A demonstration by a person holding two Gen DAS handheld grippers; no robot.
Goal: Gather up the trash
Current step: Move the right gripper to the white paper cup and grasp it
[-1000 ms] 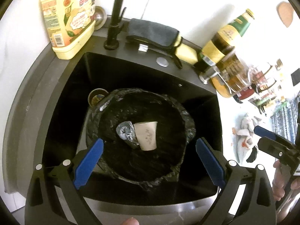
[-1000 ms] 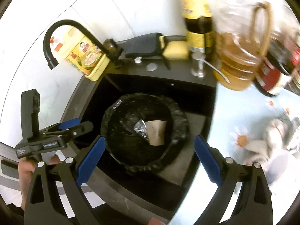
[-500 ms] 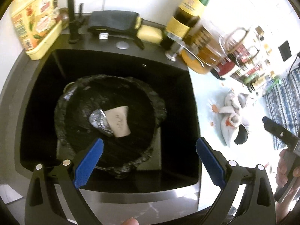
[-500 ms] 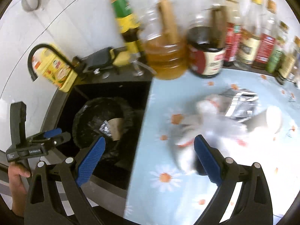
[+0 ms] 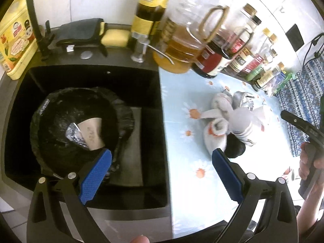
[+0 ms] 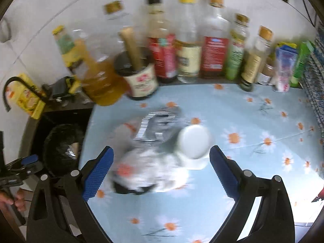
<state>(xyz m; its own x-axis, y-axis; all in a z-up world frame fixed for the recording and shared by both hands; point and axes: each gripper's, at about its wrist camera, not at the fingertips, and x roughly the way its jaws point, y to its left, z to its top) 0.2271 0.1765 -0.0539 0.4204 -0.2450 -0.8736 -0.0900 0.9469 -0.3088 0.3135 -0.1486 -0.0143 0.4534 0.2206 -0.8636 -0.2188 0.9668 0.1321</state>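
A bin lined with a black bag (image 5: 52,109) stands in the dark sink (image 5: 149,93). It holds a paper cup (image 5: 92,131) and crumpled foil (image 5: 74,136). My left gripper (image 5: 161,168) hangs open over the sink's right edge, empty. On the daisy tablecloth lies a blurred trash pile: foil (image 6: 158,123), a white cup (image 6: 194,141) and white crumpled pieces (image 6: 145,168) over something black. My right gripper (image 6: 162,162) is open just above this pile, gripping nothing. The pile (image 5: 228,121) also shows in the left wrist view, with the right gripper's tip (image 5: 297,121) beside it.
A row of bottles and jars (image 6: 188,48) lines the wall behind the pile, with a large oil jug (image 5: 182,46) nearest the sink. A yellow detergent bottle (image 5: 14,40), the black tap (image 5: 34,18) and a sponge (image 5: 114,37) sit behind the sink. A patterned blue cloth (image 5: 303,101) lies far right.
Both grippers have swung right, away from the bin. The right one now hovers over the trash pile on the counter; the left one has shifted to the sink's right edge. Both stayed open.
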